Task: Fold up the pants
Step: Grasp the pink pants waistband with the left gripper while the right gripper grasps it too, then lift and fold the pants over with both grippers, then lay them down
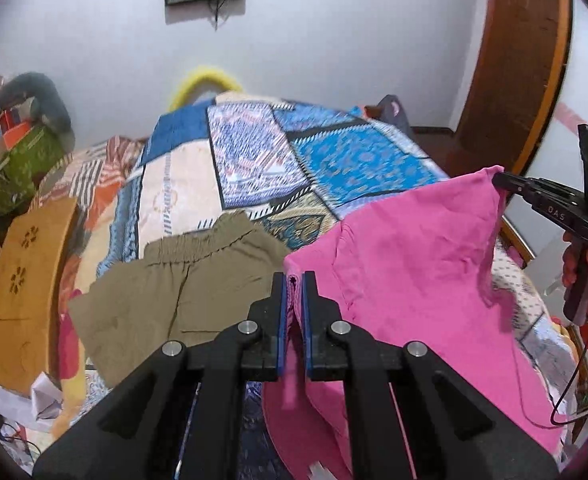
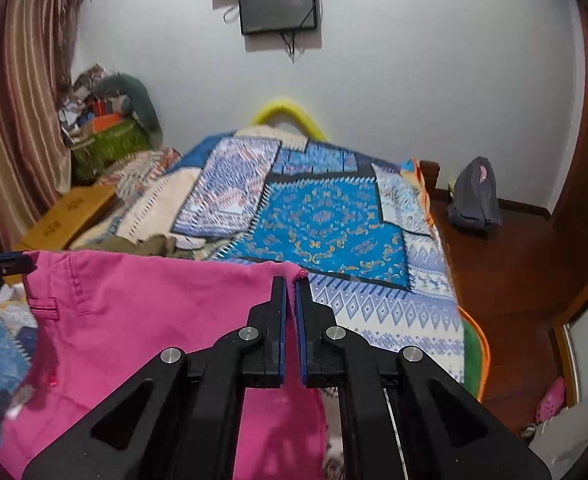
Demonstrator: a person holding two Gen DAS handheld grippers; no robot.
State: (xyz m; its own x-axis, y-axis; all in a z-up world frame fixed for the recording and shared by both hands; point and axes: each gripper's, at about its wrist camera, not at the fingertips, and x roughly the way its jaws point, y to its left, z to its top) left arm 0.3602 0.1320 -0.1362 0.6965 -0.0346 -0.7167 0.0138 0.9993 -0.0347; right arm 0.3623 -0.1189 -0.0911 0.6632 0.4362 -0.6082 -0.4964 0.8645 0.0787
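The left gripper (image 1: 293, 280) is clamped narrow on one top corner of the pink pants (image 1: 406, 272), with a fold of pink cloth pinched between its blue pads (image 1: 281, 320). The right gripper (image 2: 290, 282) grips the opposite top corner the same way, its jaws nearly closed on the fabric edge. Between the two claws the pants hang spread and lifted above the patchwork bedspread (image 2: 326, 216), their waistband edge stretched roughly level and the legs drooping below both grippers. In the left wrist view, the right gripper shows far to the right, held by a hand (image 1: 584, 268). Just ahead and left of the left gripper, olive shorts (image 1: 174, 280) lie flat on the bed. Farther left of them stands a cardboard box (image 1: 26, 280). Beyond the right gripper, to its right, a grey backpack (image 2: 474, 196) sits on the wooden floor (image 2: 514, 280).
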